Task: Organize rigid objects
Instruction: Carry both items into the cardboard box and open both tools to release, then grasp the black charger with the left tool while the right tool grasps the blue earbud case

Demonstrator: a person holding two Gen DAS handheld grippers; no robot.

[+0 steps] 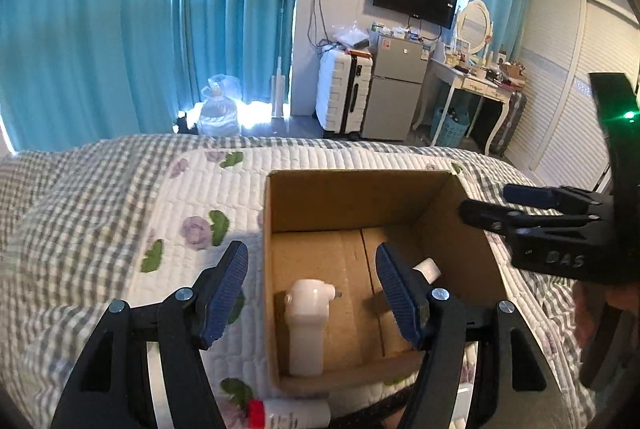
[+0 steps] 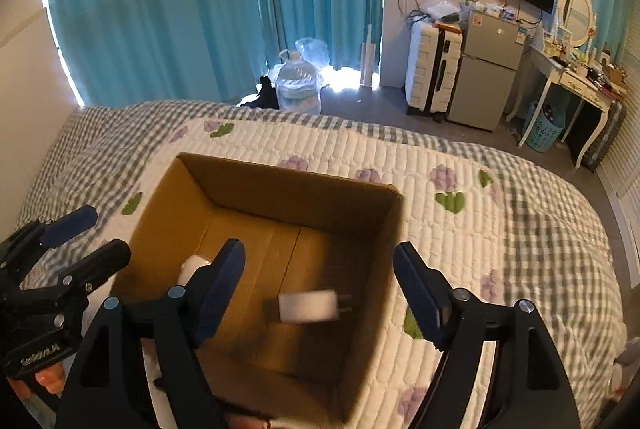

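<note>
Cardboard box (image 1: 352, 197): open-topped, brown, set on the quilted bed cover (image 1: 120, 213) towards the near edge of the bed; the flap seam is seen running along its floor.

White electric appliance (image 1: 306, 325): rounded head with a short metal stub, cylindrical body. It is laid on the box floor against the near wall, at the box's left side in the left wrist view.

White charger plug (image 2: 308, 307): blocky, two metal prongs, blurred. It is seen inside the box below the right tool; whether it rests on the floor cannot be told.

Second white item (image 1: 428, 269): only a rounded end is shown in the left wrist view, mostly hidden behind the left tool's finger; its kind cannot be told.

White tube with red cap (image 1: 288, 415): laid on the bed cover just outside the box's near wall, at the near edge of the bed.

Left tool (image 1: 312, 293): black frame, blue ribbed pads, fingers spread wide apart with nothing between them, held over the near left part of the box.

Right tool (image 2: 320, 293): same build, fingers likewise spread wide and gripping nothing, held over the box interior.

Bed cover: white quilt with purple flowers and green leaves, grey checked border.
</note>
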